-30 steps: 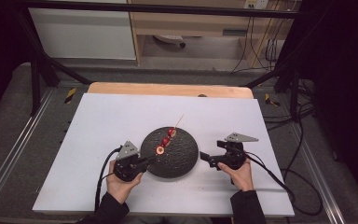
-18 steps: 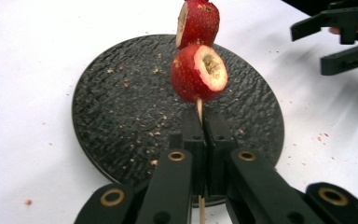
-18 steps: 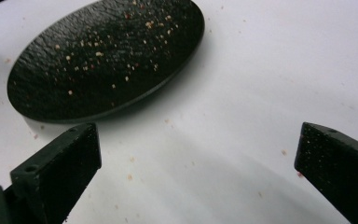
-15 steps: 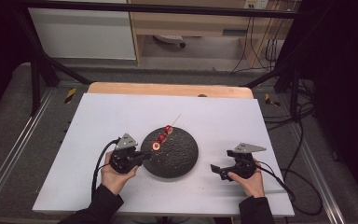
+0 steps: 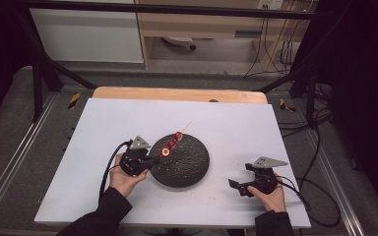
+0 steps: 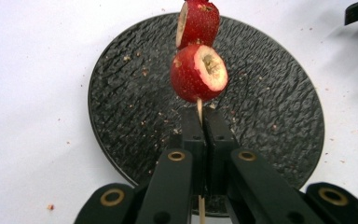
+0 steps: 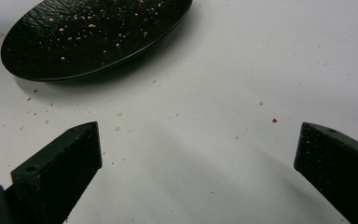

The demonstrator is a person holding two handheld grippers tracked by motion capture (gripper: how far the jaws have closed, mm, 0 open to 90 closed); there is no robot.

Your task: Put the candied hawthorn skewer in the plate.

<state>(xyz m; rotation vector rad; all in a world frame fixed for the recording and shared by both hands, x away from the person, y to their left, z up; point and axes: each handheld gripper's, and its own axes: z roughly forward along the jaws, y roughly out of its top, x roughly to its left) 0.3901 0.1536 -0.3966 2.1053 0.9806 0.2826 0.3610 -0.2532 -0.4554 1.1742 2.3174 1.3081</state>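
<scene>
A round black textured plate (image 5: 187,164) lies in the middle of the white table (image 5: 128,123); the same plate (image 6: 270,112) carries crumbs, as does its rim (image 7: 98,60) in the right gripper view. My left gripper (image 5: 153,158) is shut on a thin wooden skewer (image 6: 199,108) loaded with red cored fruit pieces (image 6: 198,72), held over the plate's left part. In the high view the skewer (image 5: 179,132) slants up and away. My right gripper (image 5: 235,185) rests low over the table right of the plate, jaws wide apart with nothing between them (image 7: 198,154).
Fruit crumbs dot the white table (image 7: 242,56) around the plate. A wooden board edge (image 5: 177,93) runs along the table's far side. Black frame bars and cables (image 5: 295,54) stand beyond and to the right. Cables trail from both grippers.
My right gripper has drawn away from the plate's right edge to the right and toward the near edge. The left gripper with the skewer shifted slightly left.
</scene>
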